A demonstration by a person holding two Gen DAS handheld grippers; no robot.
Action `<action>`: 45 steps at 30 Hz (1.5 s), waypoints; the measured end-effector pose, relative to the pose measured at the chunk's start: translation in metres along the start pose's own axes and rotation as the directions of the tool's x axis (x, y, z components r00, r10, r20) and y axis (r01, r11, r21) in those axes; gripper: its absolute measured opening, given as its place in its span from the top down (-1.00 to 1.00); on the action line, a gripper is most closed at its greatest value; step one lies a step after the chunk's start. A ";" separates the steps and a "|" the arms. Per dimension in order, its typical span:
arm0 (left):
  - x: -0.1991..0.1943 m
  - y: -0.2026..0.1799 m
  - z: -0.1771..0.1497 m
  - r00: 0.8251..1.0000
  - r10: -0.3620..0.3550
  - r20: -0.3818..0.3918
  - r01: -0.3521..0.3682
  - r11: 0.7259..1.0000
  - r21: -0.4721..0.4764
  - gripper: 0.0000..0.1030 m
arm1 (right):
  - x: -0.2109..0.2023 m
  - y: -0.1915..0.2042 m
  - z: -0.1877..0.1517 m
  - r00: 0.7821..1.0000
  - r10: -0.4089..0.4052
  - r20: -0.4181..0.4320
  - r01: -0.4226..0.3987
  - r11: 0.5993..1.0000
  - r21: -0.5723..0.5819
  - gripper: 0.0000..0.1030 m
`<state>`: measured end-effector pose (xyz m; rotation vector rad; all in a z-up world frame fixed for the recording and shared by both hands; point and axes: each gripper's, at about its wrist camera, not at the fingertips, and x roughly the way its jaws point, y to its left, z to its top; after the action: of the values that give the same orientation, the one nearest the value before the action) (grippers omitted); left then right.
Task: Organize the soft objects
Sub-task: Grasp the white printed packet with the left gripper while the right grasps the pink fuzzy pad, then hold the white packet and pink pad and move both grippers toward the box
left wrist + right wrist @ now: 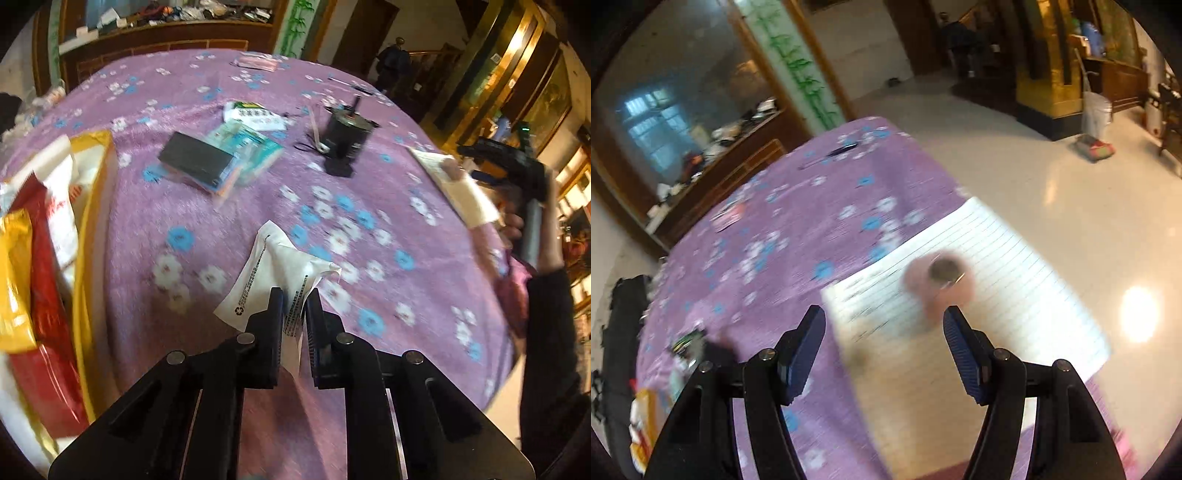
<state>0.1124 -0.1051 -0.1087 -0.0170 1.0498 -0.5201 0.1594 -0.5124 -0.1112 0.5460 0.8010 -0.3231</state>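
My left gripper is shut on a soft white packet with black print and holds it just above the purple flowered tablecloth. A yellow box with red, white and gold soft packs stands at the left edge. My right gripper is open and empty above a lined notebook at the table's right edge. A blurred pink round object lies on the notebook. The right gripper also shows at the far right of the left wrist view.
On the table's far half lie a black box, a teal packet, a white pack and a black motor-like object. A pen lies near the far edge. Shiny floor lies beyond the table on the right.
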 end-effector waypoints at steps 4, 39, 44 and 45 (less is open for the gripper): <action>-0.004 -0.004 -0.003 1.000 -0.030 -0.008 0.030 1.000 -0.005 0.79 | 0.006 -0.001 0.012 0.996 -0.087 0.021 0.088 0.996 -0.017 -0.30; 0.028 -0.020 -0.018 0.999 -0.020 -0.047 0.029 0.978 0.208 -0.34 | -0.078 0.126 -0.219 0.873 0.427 -0.236 -0.472 0.862 -0.187 0.51; 0.027 -0.031 -0.032 0.997 0.074 -0.012 -0.067 0.952 0.297 -0.34 | -0.077 0.131 -0.240 0.872 0.407 -0.271 -0.468 0.857 -0.218 0.51; 0.028 -0.033 -0.033 0.997 0.078 -0.011 -0.071 0.951 0.302 -0.34 | -0.078 0.132 -0.241 0.881 0.393 -0.265 -0.453 0.861 -0.230 0.51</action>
<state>0.0827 -0.1380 -0.1406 0.2986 0.9801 -0.6090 0.0286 -0.2603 -0.1459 0.4727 0.8870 0.2650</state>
